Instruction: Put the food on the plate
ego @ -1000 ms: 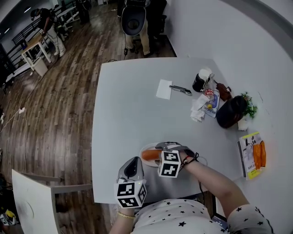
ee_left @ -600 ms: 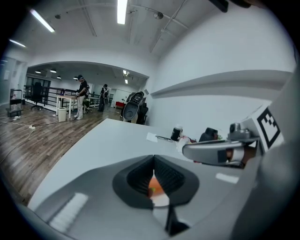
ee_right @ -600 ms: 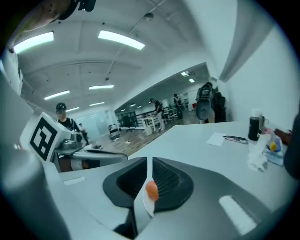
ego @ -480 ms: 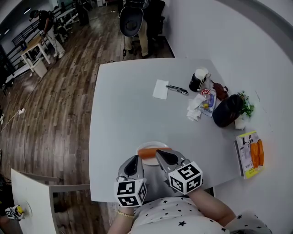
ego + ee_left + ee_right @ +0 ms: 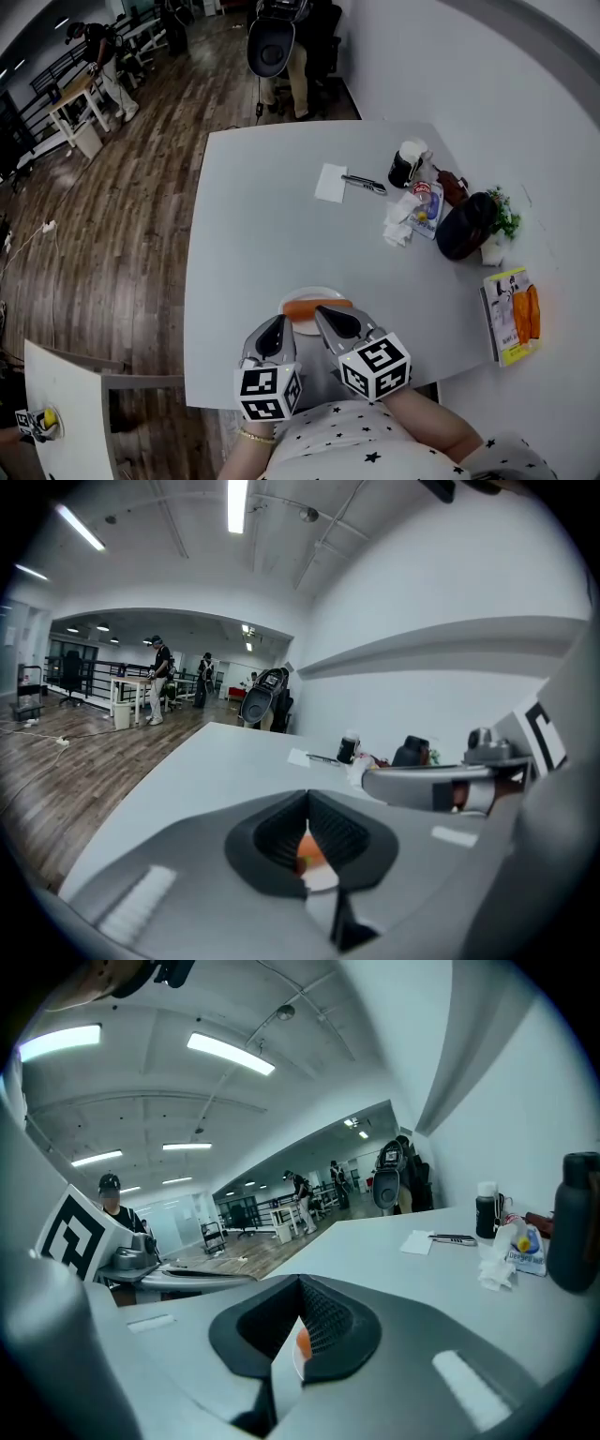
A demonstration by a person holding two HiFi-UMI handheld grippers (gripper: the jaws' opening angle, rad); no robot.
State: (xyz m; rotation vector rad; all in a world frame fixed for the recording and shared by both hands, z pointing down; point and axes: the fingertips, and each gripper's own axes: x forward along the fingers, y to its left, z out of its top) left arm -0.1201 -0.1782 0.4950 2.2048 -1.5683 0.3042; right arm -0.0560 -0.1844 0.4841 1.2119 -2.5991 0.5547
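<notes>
- Now you are holding your left gripper and your right gripper side by side, low over the near edge of the white table. Both are pointing away from you.
- The left gripper's jaws are pressing together with nothing pinched between them. Its own view is looking through the small gap under the ribbed pads at a sliver of orange and white beyond.
- The right gripper's jaws are likewise sitting closed on nothing, and its tip is reaching slightly farther forward than the left one.
- The food, a long orange piece like a sausage, is lying crosswise on the small white plate near the table's front edge.
- That food is lying just ahead of both pairs of fingertips, outside them, with neither pair gripping it.
- From the head view, the right tip is overlapping the plate's near rim. Whether it is touching the rim or the food, you cannot tell.
- The left tip is sitting just beside the plate's near-left rim.
- Farther back and well apart from the plate, a paper slip and a pen are lying next to each other.
- A dark cup, crumpled tissue, a dark bag and a yellow book are lying along the table's right side.
</notes>
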